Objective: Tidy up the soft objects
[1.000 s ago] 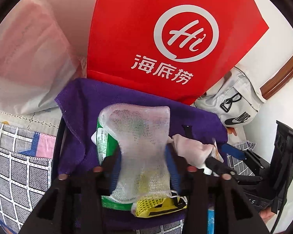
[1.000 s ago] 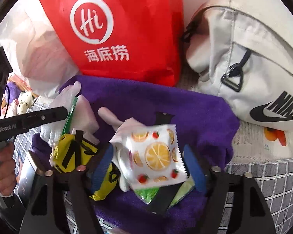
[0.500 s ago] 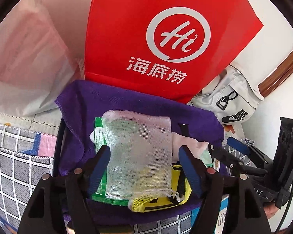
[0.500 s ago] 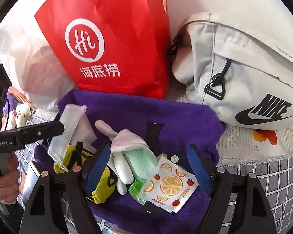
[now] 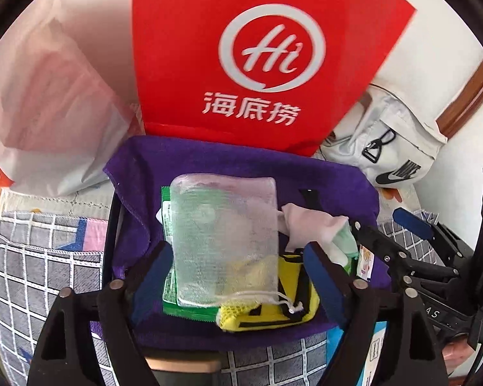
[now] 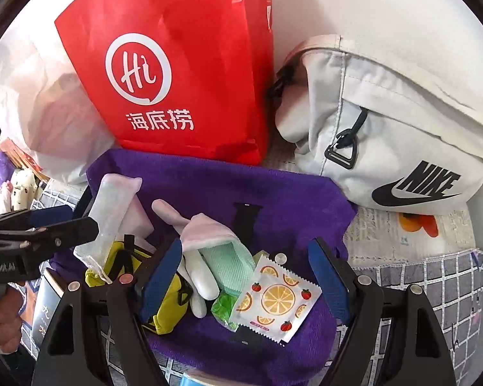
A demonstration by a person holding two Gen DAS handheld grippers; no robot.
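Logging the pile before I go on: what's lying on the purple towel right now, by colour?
White: 3, mesh pouch, glove, orange-print packet
Green: 2, flat packet, mesh cloth
Yellow: 1, small bag
Black: 1, strap
Total: 7

Left gripper (image 5: 238, 276): opened, let go of the mesh bag (image 5: 225, 241), which lay flat.
Right gripper (image 6: 244, 276): opened, dropped the orange packet (image 6: 275, 300) onto the purple cloth (image 6: 289, 193).

I'm looking at a home: red shopping bag (image 6: 183, 64) and white sling bag (image 6: 393, 135) against the wall, checked grey cloth (image 5: 32, 257) underneath.
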